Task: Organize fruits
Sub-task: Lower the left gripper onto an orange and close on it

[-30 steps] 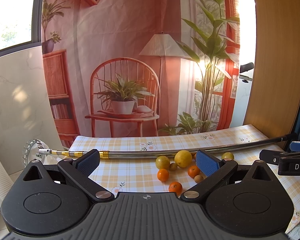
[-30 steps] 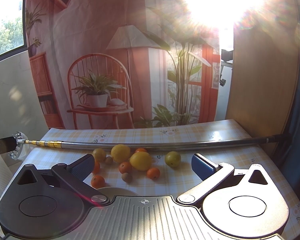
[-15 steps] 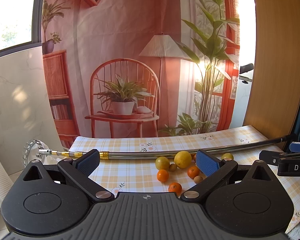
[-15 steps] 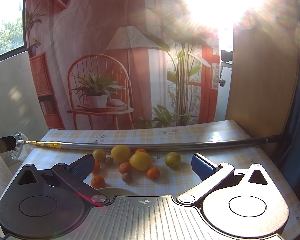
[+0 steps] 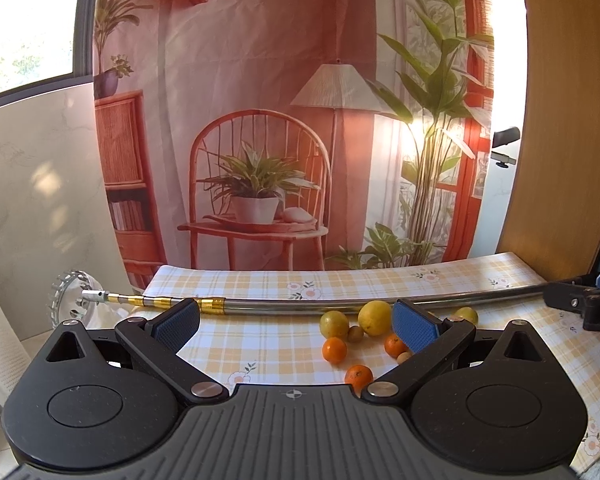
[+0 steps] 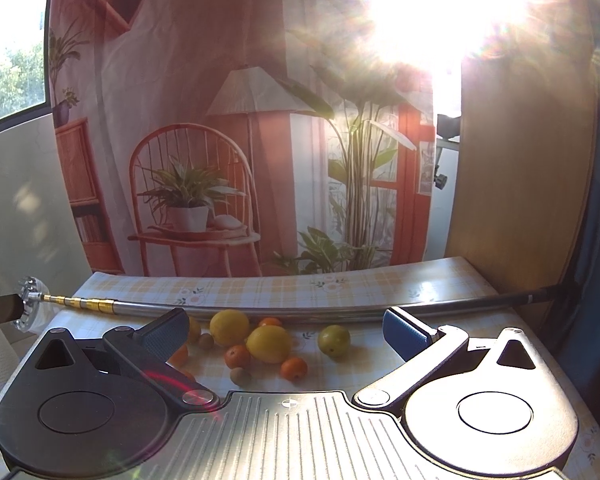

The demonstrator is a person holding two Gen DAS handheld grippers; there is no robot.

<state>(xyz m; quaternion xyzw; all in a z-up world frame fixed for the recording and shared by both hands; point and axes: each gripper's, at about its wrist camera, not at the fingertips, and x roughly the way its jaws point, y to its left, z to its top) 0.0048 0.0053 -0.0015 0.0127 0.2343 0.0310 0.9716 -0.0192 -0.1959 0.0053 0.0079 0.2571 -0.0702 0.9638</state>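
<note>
Left tool spread wide, nothing between pads, hovering over checked worktop. Fruit cluster at its 1 o'clock: green-yellow lime, lemon, mandarins in front, small brown fruits between. Metal rod lying across worktop just behind fruit. Right tool also released, empty; cluster at its 12 o'clock, big lemon centre, lone lime toward 1 o'clock, slightly apart from rest.
</note>
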